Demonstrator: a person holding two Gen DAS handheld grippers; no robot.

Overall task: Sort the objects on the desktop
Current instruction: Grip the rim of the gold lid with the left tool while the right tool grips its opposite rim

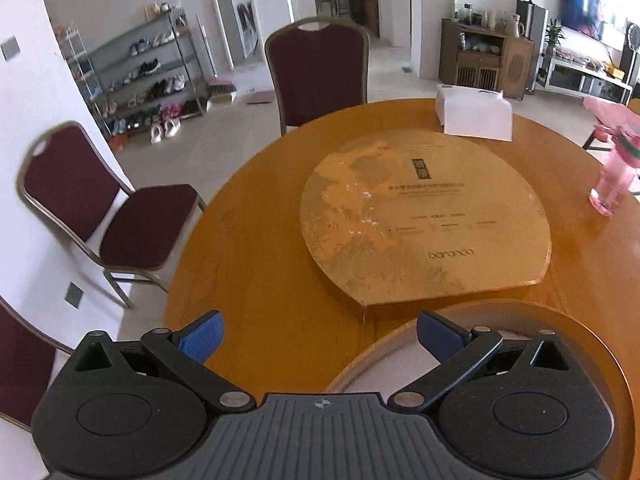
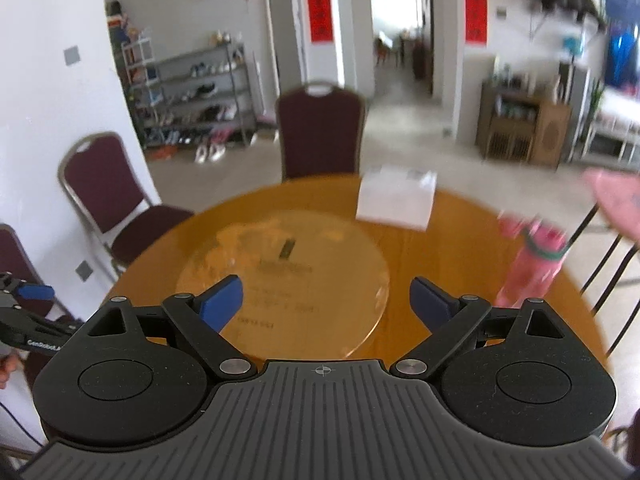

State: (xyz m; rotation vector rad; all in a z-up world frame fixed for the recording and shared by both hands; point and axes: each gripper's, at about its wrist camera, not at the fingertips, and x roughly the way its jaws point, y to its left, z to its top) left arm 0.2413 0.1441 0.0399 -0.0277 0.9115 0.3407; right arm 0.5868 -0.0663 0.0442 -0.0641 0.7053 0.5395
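Both grippers hang above the near edge of the round wooden table (image 1: 256, 264), each with its blue-padded jaws spread wide and nothing between them. The left gripper (image 1: 320, 338) sits low over the near rim, just left of a round wooden tray (image 1: 592, 344) whose curved wall shows at the table's near right. The right gripper (image 2: 326, 300) is held higher and further back; its view is blurred. Taking the gold lazy-Susan board (image 1: 424, 220) at the table's middle as the reference: a white box (image 1: 474, 114) rests beyond it on the far side, and a pink bottle (image 1: 614, 182) stands upright to its right, well apart from the box and clear of the board's edge. The tray lies just on the near side of the board; its contents are hidden by the left gripper. Judgement: neither tool is committed to an object, so this fits either an approach before a pick or a pause after a placement, and the pictures do not settle which. Any further pick would call for an approach square to the bottle's upright body, as it looks tall and likely to tip.
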